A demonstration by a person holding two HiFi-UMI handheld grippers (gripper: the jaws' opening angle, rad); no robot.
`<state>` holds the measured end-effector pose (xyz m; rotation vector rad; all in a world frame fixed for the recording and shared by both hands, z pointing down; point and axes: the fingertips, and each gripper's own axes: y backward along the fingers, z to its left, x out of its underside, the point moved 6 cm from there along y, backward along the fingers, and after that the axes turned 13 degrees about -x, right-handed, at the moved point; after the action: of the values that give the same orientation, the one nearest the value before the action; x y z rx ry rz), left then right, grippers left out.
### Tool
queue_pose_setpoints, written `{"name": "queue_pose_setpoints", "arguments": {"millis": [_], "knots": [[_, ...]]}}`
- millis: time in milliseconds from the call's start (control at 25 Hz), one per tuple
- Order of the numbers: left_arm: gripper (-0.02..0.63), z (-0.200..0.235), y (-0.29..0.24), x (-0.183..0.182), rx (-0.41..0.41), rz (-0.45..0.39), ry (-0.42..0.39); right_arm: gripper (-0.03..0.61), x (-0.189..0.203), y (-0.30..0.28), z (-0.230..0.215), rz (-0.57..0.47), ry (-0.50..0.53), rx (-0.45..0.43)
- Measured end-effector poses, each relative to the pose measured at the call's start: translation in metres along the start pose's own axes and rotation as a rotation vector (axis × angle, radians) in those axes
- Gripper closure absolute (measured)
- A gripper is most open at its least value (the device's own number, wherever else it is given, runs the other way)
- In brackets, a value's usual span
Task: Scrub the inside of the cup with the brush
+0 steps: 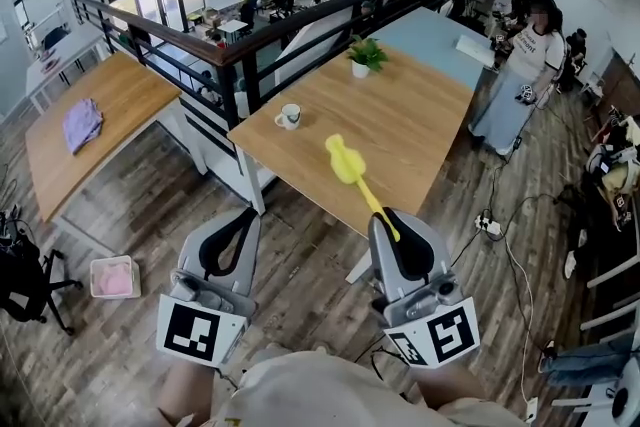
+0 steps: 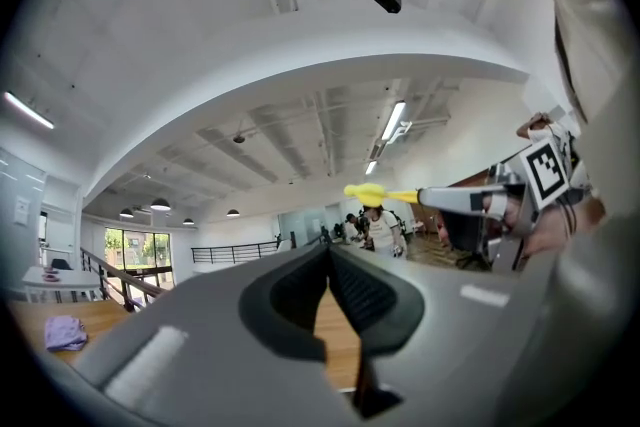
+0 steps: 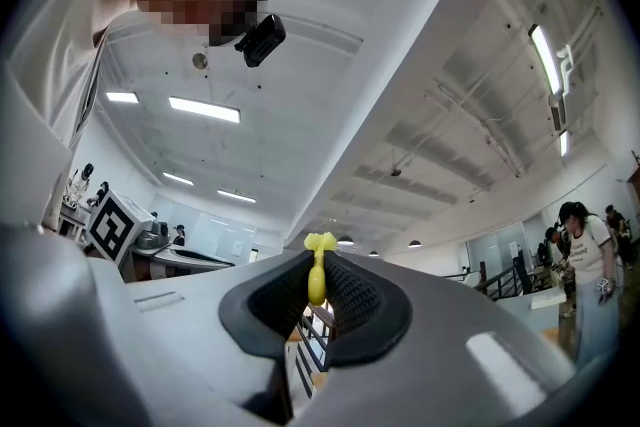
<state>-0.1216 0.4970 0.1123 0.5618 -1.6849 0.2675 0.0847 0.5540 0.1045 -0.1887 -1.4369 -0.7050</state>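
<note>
The right claw (image 1: pixel 392 227) grips the handle of a yellow brush (image 1: pixel 347 163), holding it in the air. The left claw (image 1: pixel 238 225) is closed and empty. A white cup (image 1: pixel 289 117) stands on the wooden bench (image 1: pixel 420 130), well apart from both claws. Scrubbing appears not yet begun; the cup must first be reached.

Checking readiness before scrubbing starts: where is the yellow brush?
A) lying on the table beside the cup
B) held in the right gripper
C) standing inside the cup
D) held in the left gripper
B: the right gripper is shut on the handle of the yellow brush; the left gripper is shut on nothing.
</note>
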Motion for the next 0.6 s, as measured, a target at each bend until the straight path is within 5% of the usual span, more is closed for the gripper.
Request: {"name": "queue_pose_setpoints", "arguments": {"millis": [600], "knots": [[0.611, -0.044, -0.015, 0.009, -0.028, 0.043, -0.070, 0.545, 0.015, 0.043, -0.047, -0.044, -0.070, 0.021]]}}
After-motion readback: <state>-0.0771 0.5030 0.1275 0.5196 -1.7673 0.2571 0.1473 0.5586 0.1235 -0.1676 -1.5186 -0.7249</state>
